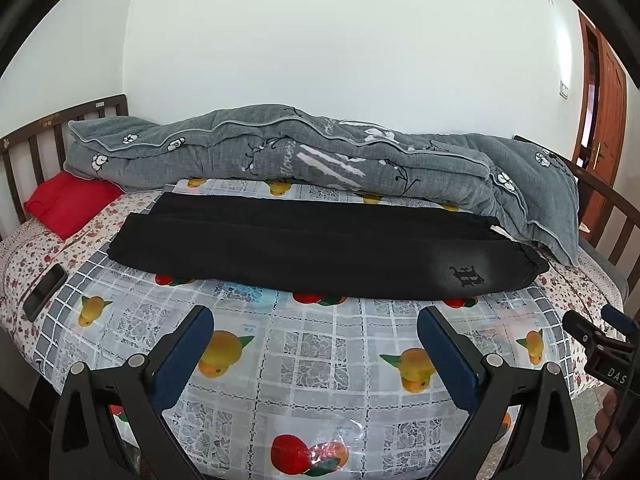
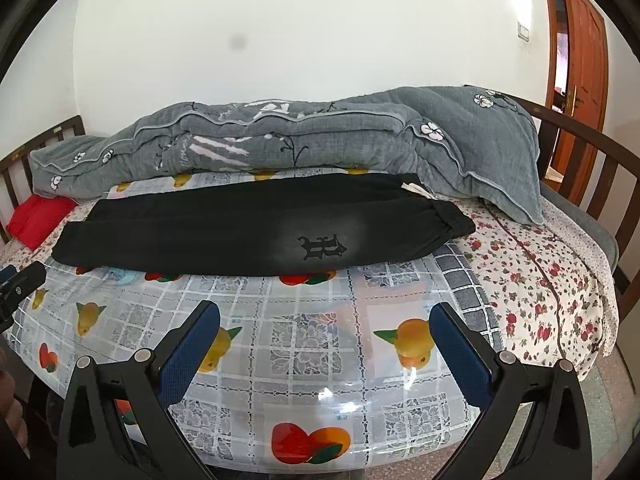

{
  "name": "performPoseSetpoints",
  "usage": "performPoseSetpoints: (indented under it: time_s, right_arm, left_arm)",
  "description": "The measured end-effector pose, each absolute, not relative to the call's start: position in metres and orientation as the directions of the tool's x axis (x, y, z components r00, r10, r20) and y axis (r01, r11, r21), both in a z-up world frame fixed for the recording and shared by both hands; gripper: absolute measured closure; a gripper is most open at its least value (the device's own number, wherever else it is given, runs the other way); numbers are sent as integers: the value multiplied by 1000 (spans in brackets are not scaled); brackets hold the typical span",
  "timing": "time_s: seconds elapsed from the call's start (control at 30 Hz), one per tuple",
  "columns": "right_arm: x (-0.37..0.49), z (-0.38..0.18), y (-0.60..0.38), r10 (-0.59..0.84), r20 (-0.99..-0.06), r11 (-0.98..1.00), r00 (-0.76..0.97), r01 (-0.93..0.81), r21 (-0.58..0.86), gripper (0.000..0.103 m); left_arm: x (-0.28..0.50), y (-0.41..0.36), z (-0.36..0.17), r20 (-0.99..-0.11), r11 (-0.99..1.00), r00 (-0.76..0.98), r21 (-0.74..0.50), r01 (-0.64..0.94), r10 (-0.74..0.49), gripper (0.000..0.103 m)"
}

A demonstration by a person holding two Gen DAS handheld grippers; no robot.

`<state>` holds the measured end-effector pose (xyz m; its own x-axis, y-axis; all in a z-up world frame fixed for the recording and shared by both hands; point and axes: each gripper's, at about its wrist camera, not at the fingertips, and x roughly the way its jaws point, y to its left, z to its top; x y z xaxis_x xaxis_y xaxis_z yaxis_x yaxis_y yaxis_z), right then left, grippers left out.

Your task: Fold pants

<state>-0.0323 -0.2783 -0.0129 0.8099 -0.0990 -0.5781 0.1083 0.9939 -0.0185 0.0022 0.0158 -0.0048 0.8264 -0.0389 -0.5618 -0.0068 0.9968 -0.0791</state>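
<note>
Black pants [image 1: 312,252] lie flat across the bed, folded lengthwise leg on leg, waistband with an embroidered logo at the right, leg ends at the left. They also show in the right wrist view [image 2: 224,232]. My left gripper [image 1: 316,320] is open and empty, hovering over the fruit-print cloth [image 1: 312,348] in front of the pants. My right gripper [image 2: 324,314] is open and empty, also short of the pants, near the logo end. The right gripper's tip shows at the left view's right edge [image 1: 600,336].
A rolled grey quilt [image 1: 320,160] lies behind the pants. A red pillow [image 1: 68,204] sits at the left, a dark phone [image 1: 44,290] on the floral sheet. A wooden bed rail [image 2: 592,152] and a door [image 2: 584,52] are at the right.
</note>
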Motion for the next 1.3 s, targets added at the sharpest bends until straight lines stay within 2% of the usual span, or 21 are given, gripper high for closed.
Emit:
performPoseSetpoints:
  time_s: [1.3]
  right_arm:
    - [-48,1,-274,-96,-545,994,833,105,-13,0]
  left_arm:
    - [-9,13,4,-538,996,840,-81,32,-70,1]
